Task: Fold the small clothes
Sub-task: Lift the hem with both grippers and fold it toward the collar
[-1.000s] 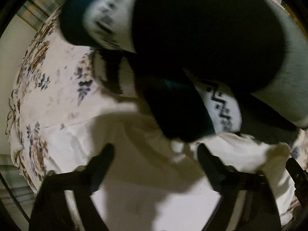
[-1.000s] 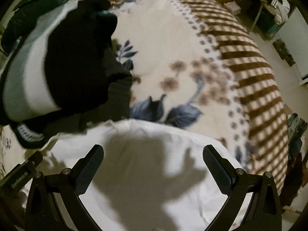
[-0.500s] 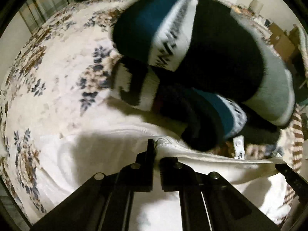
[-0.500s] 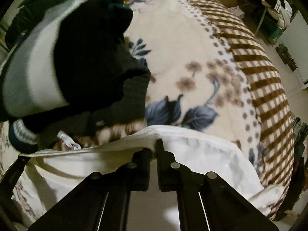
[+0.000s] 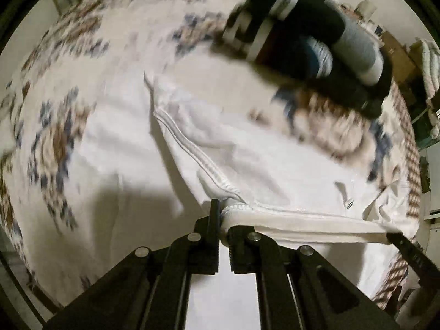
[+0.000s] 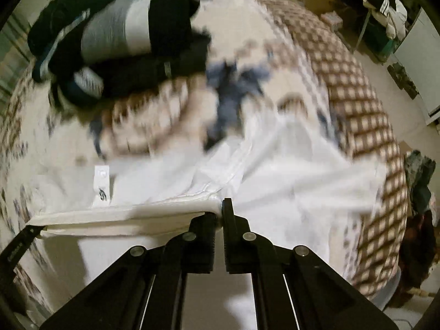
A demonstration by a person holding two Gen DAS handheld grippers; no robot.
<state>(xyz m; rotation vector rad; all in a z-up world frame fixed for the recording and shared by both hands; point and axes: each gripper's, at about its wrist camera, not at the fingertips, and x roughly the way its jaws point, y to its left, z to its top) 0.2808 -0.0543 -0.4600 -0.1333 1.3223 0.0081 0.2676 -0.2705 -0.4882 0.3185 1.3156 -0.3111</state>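
While the left wrist view is smeared by motion, it shows the left gripper [image 5: 224, 220] with its jaws closed on the hemmed edge of the white garment [image 5: 247, 159], pinching a corner of the band. The band runs taut to the right, where a dark fingertip of the other tool enters at the frame edge. The hold at two points along one edge appears meant to keep that edge straight so it can be carried over as a fold. The rest of the garment lies spread on the floral blanket [image 5: 82, 96], creased near the seam. A pile of dark clothes [image 5: 308, 41], with grey, white and teal bands, sits beyond the garment, apart from it.

In the right wrist view, the right gripper [image 6: 218, 214] is likewise closed on the same white edge, with cloth bunched between the jaws. A white label [image 6: 101, 181] shows on the garment to the left. The dark pile lies up and left, the checked border of the blanket [image 6: 357, 104] to the right.

Judgement: the pile lies in the direction a forward fold would travel, and may crowd the landing if the edge is carried far. Room clutter at the frame edge is well apart.
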